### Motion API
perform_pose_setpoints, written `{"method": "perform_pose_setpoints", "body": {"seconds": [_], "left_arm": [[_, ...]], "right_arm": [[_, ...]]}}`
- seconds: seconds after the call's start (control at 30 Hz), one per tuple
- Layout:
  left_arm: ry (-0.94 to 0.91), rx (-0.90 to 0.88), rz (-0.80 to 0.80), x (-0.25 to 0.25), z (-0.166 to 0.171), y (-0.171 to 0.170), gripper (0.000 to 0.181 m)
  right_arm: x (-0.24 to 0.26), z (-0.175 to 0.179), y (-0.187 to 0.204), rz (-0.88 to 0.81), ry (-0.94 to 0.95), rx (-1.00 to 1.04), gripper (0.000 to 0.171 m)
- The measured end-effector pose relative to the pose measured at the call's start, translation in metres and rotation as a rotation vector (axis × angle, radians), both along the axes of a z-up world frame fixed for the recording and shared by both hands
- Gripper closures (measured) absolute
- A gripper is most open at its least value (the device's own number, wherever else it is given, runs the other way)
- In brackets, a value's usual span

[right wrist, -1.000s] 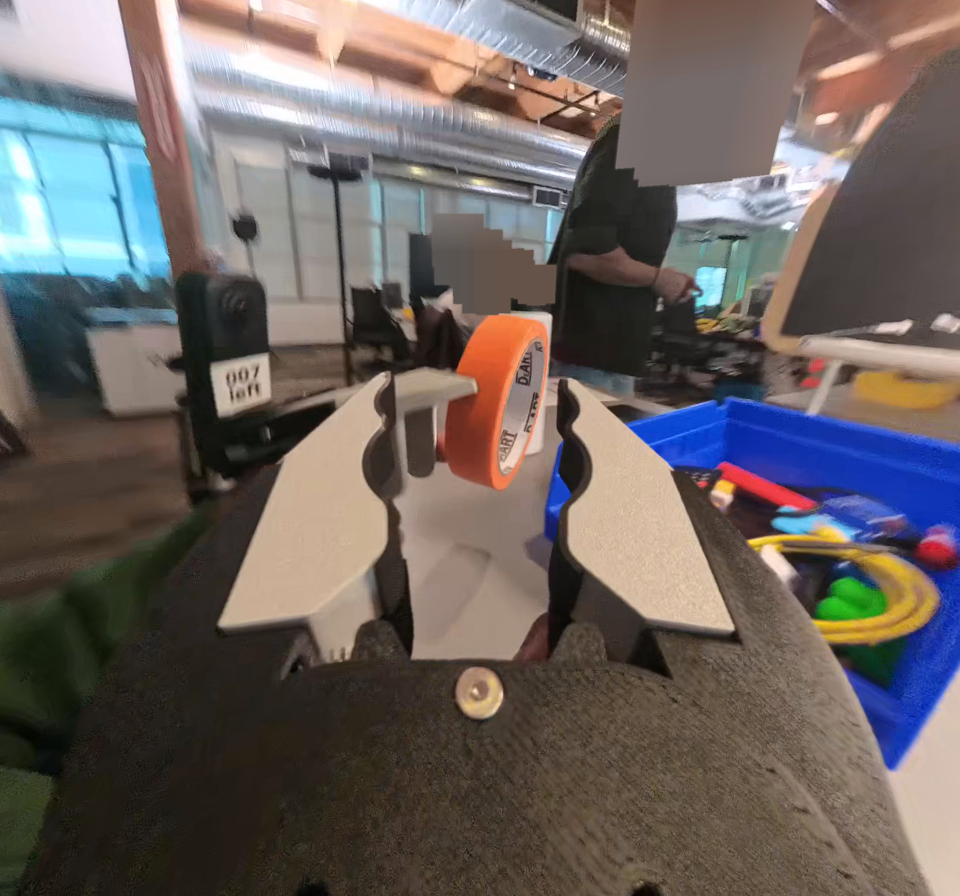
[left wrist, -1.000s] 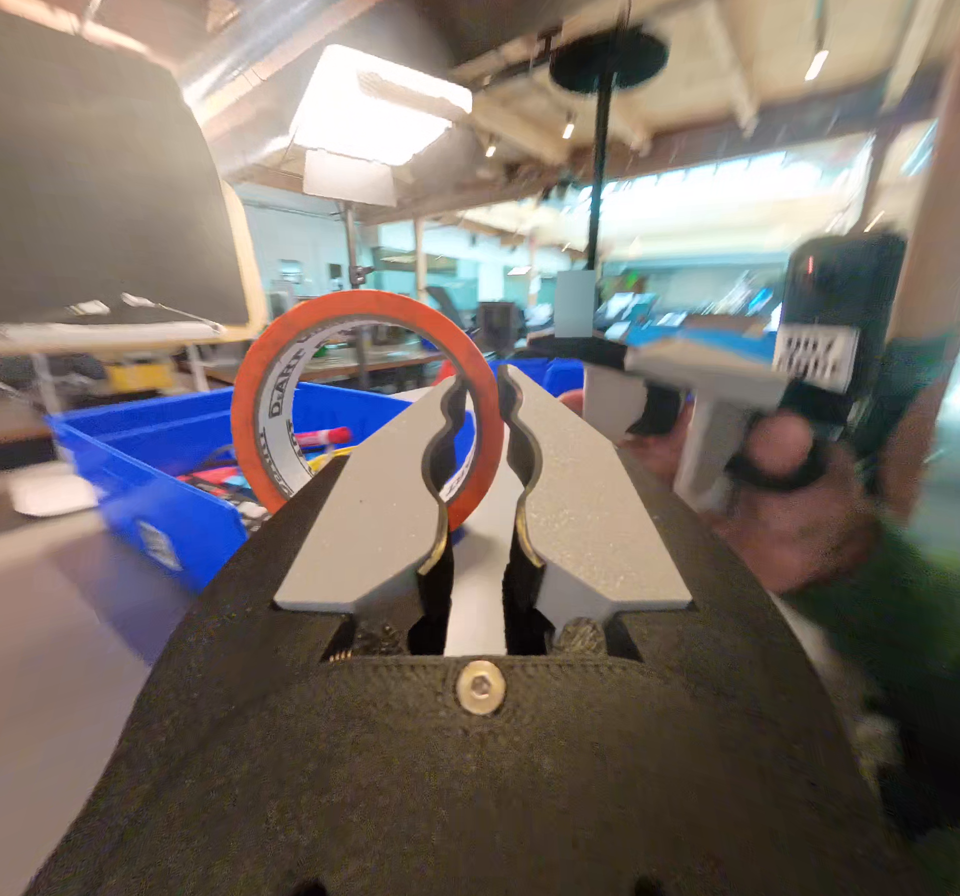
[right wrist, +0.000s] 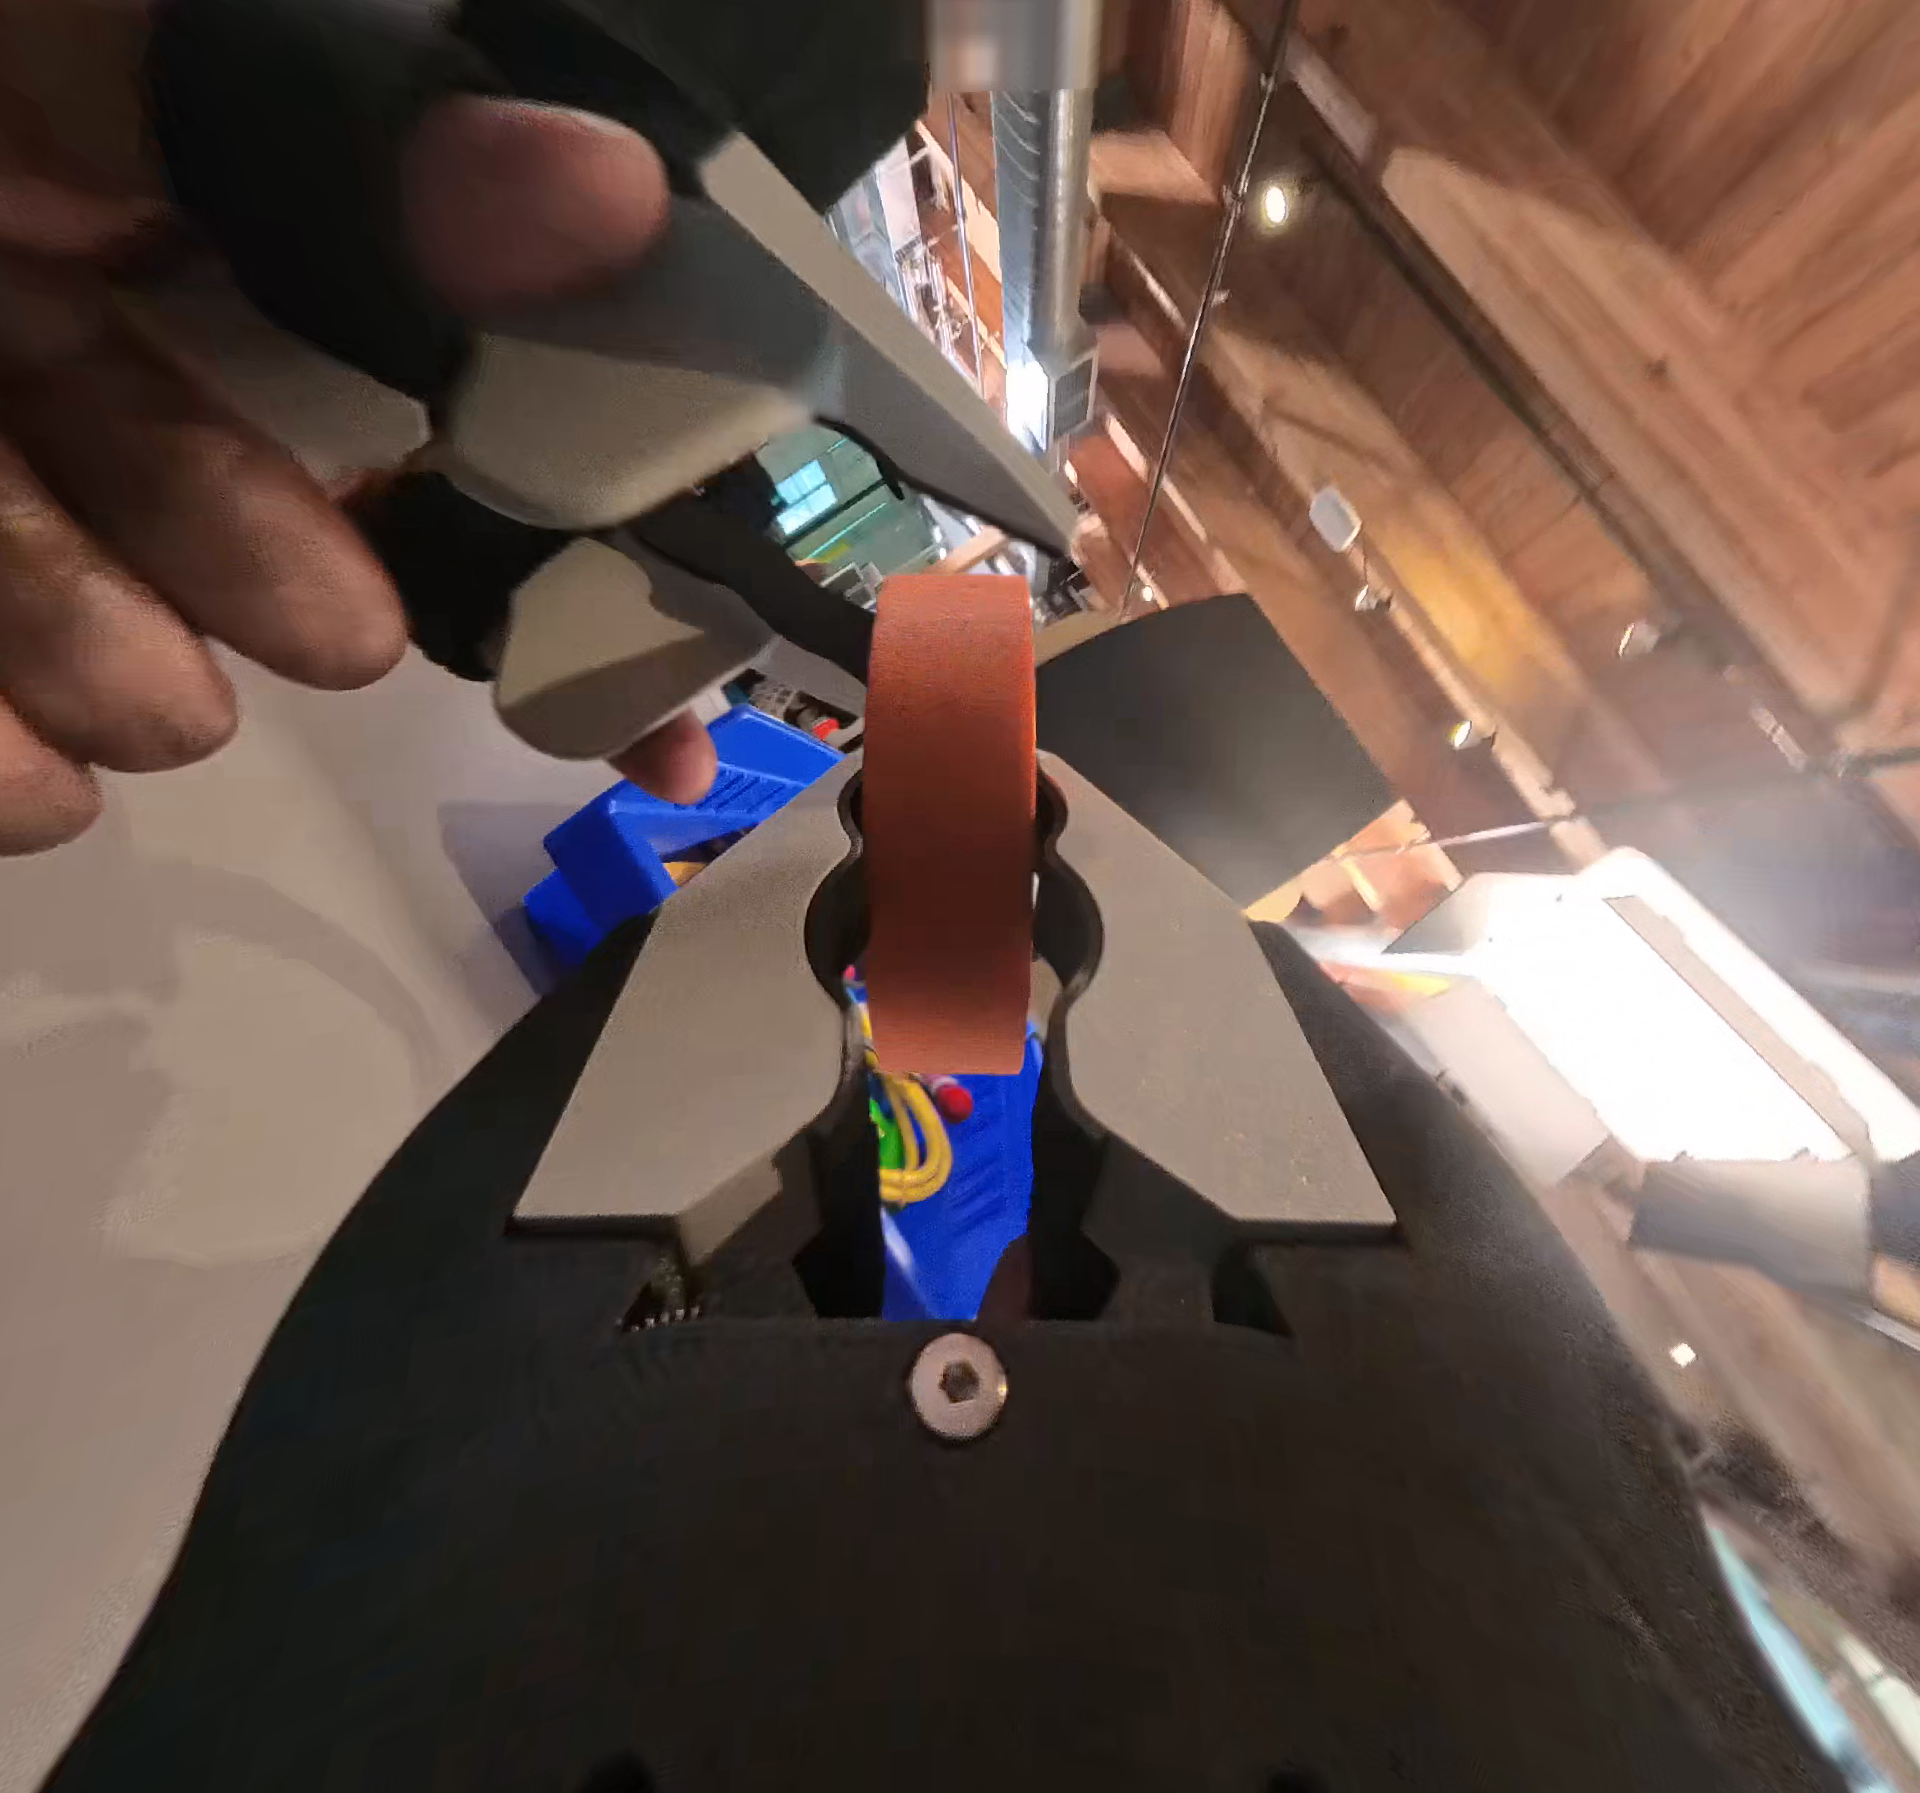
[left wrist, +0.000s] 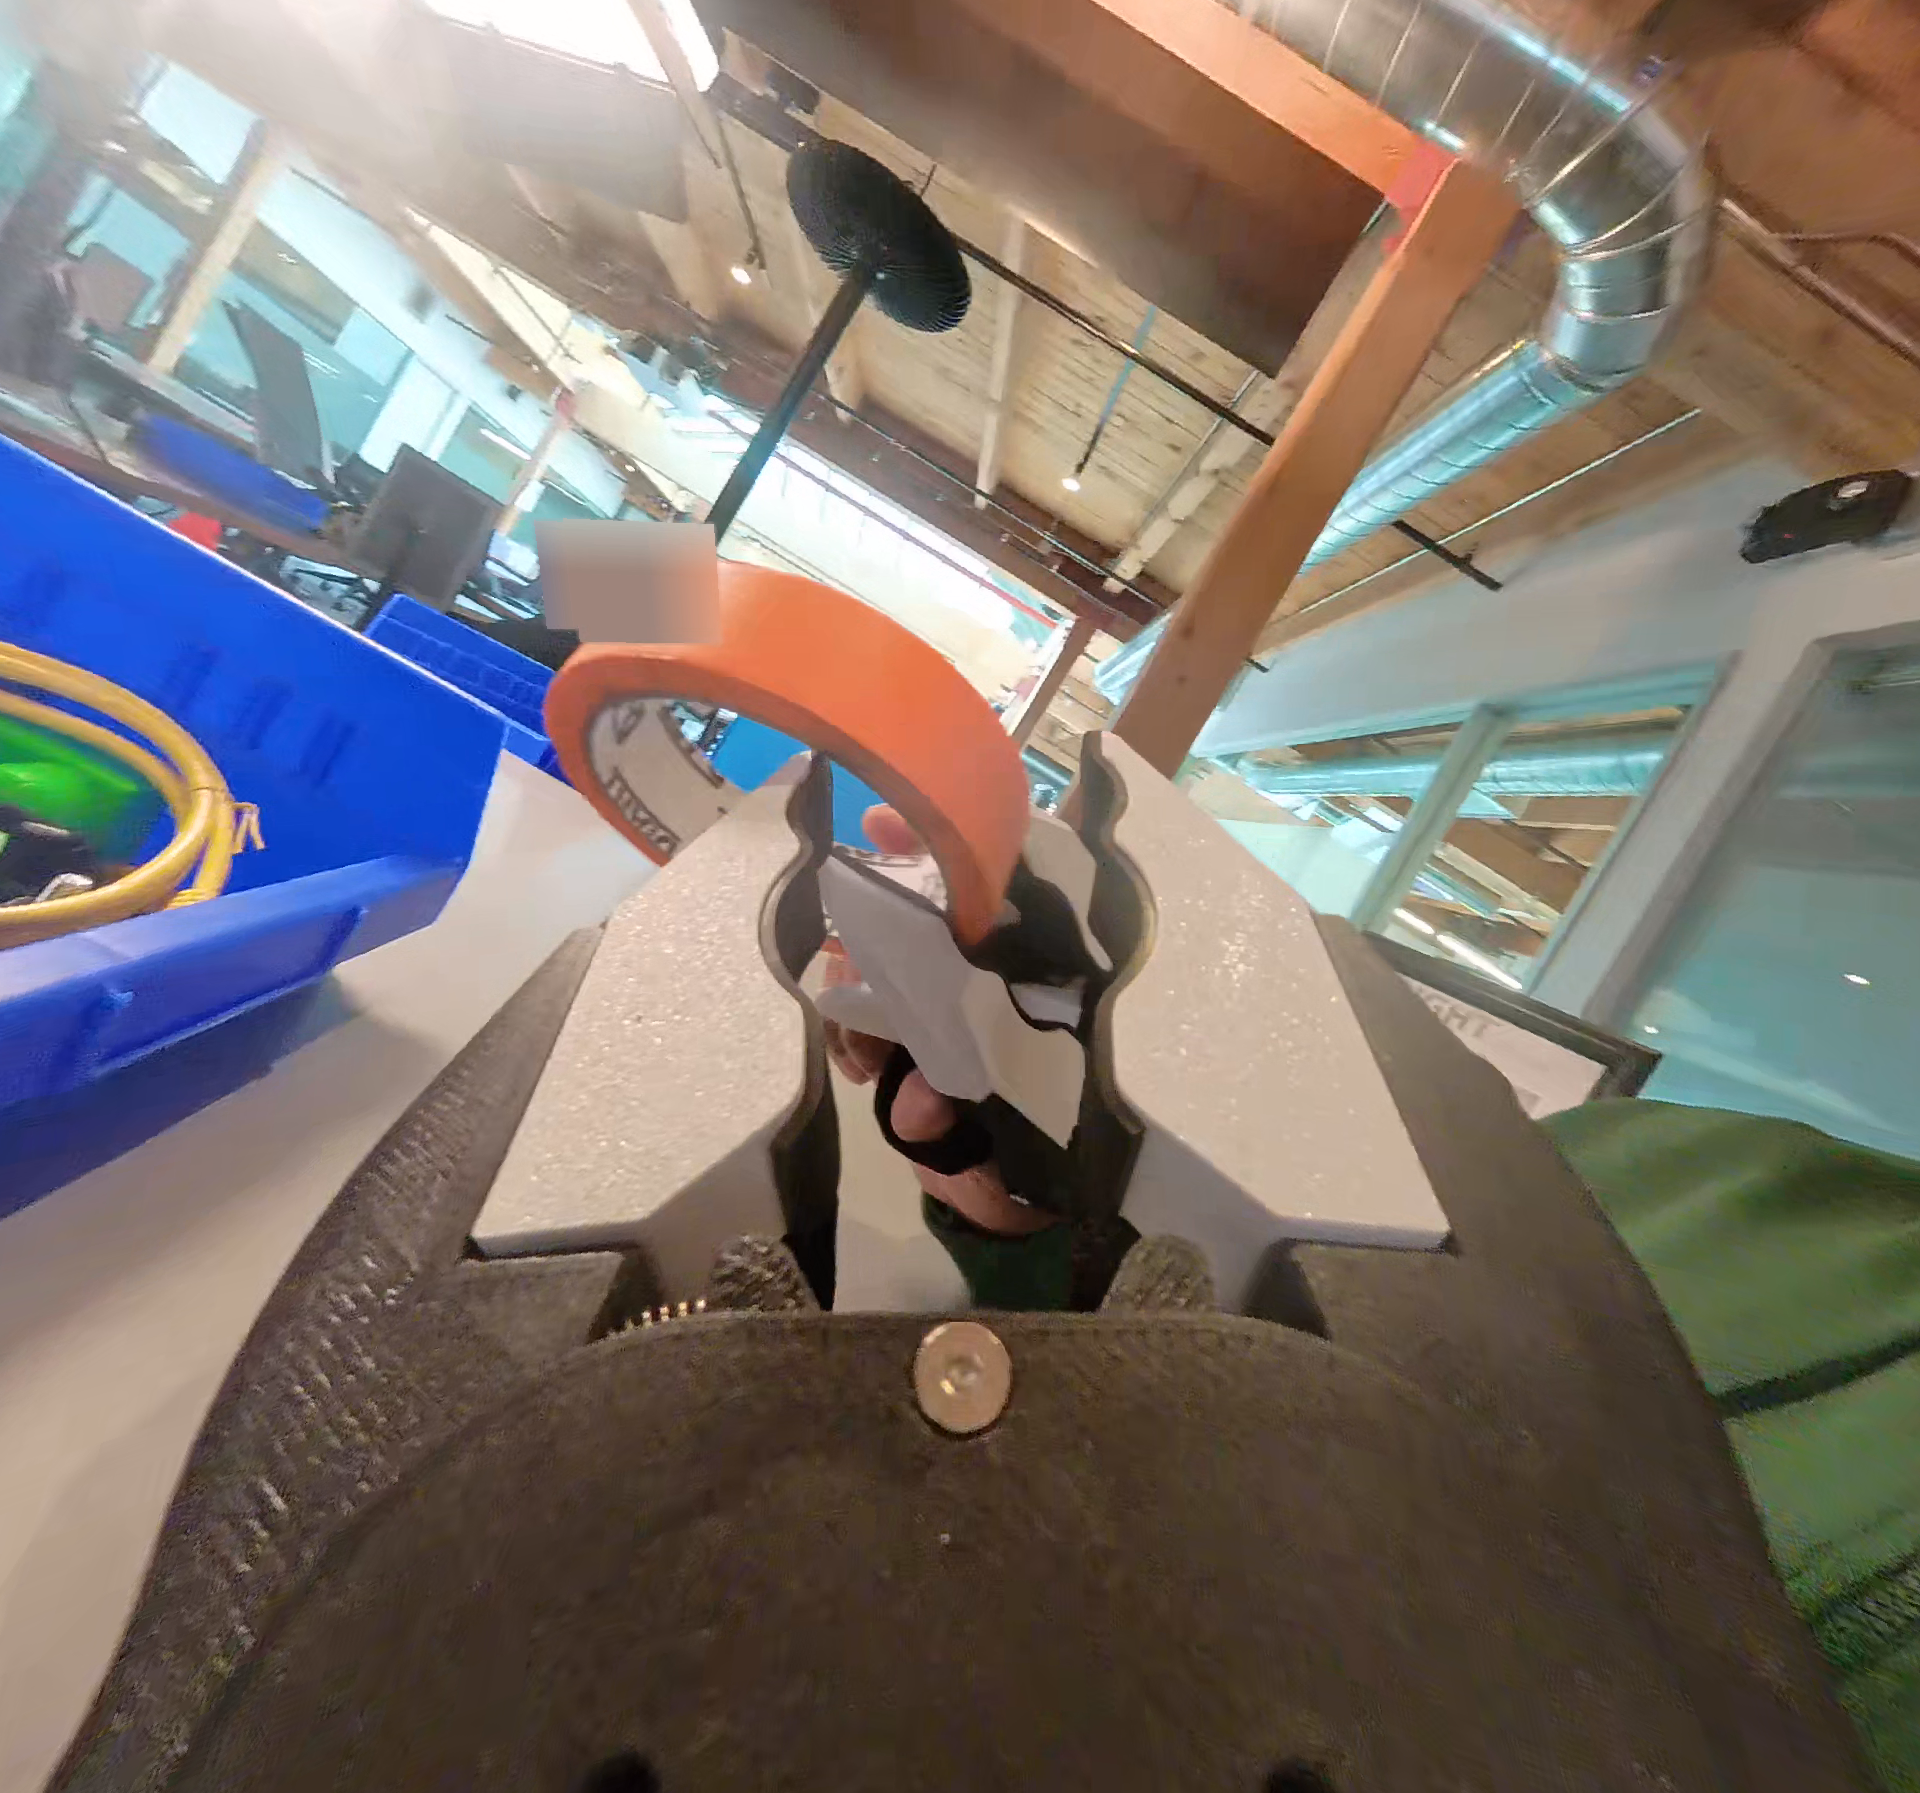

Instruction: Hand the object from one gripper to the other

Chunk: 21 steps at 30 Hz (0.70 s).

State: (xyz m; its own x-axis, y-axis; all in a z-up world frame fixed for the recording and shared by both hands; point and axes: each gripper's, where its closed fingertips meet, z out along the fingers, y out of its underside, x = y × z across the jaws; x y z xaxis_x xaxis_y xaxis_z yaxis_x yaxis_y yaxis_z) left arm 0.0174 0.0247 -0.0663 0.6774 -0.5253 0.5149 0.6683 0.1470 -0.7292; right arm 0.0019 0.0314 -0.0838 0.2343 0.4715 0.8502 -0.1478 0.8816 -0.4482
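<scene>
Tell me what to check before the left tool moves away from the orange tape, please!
1. Right tool shut on the orange tape roll: ok. Its two fingers press the roll's flat sides.
2. Left tool open: ok. There is a wide gap between its fingers.
3. Left tool clear of the roll: cannot tell. In the right wrist view one of its fingertips sits very close to the roll's top.
4. Roll straight in the right tool: ok. It stands upright between the fingers.
5. Soft landing if it slips: cannot tell. The blue bin is nearby, but maybe not right underneath.
</scene>
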Motion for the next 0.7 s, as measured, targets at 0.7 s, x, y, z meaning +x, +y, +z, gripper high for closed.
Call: {"method": "perform_pose_setpoints", "body": {"seconds": [0.7], "left_arm": [[1.050, -0.219, 0.871, -0.019, -0.025, 0.020, 0.171]], "right_arm": [[0.003, -0.023, 0.005, 0.431, -0.460, -0.763, 0.114]]}}
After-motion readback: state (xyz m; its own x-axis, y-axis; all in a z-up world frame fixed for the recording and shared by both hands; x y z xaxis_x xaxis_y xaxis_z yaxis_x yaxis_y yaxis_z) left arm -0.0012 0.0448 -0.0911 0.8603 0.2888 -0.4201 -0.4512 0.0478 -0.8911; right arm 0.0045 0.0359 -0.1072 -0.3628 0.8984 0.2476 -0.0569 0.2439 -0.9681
